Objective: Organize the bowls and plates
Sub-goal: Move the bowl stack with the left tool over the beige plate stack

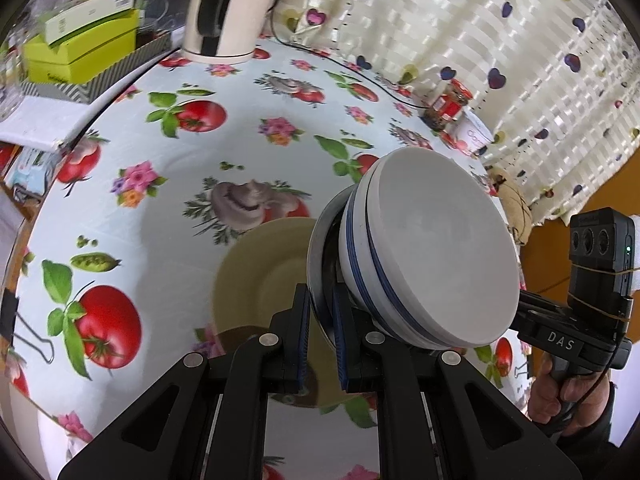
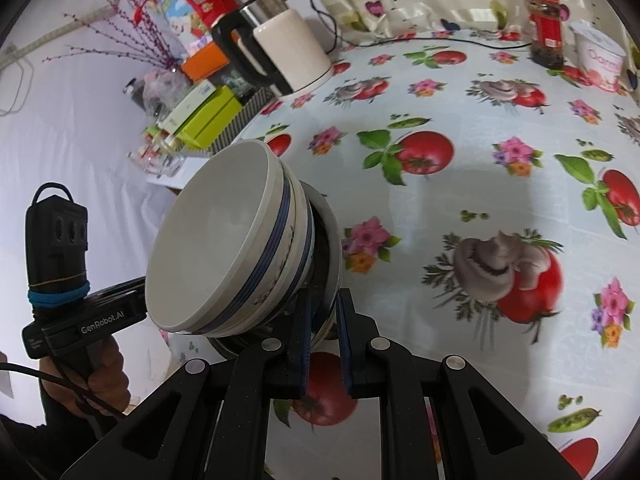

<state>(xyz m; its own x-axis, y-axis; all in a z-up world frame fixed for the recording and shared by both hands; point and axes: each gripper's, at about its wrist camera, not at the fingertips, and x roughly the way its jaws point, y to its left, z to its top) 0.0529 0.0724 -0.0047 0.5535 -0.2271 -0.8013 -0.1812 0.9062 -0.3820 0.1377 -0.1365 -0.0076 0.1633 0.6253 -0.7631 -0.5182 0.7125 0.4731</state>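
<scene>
A stack of white bowls with blue bands sits inside a shallow steel bowl, and the whole stack hangs tilted above the table. My left gripper is shut on the steel bowl's rim on one side. My right gripper is shut on the opposite rim. A beige plate lies flat on the tablecloth under the stack. In each wrist view the other hand-held tool shows behind the bowls, its fingertips hidden by them.
A white kettle with its cord stands at the back of the table. Green boxes crowd the far left edge. A red-lidded jar and a white cup stand by the curtain. A binder clip holds the tablecloth.
</scene>
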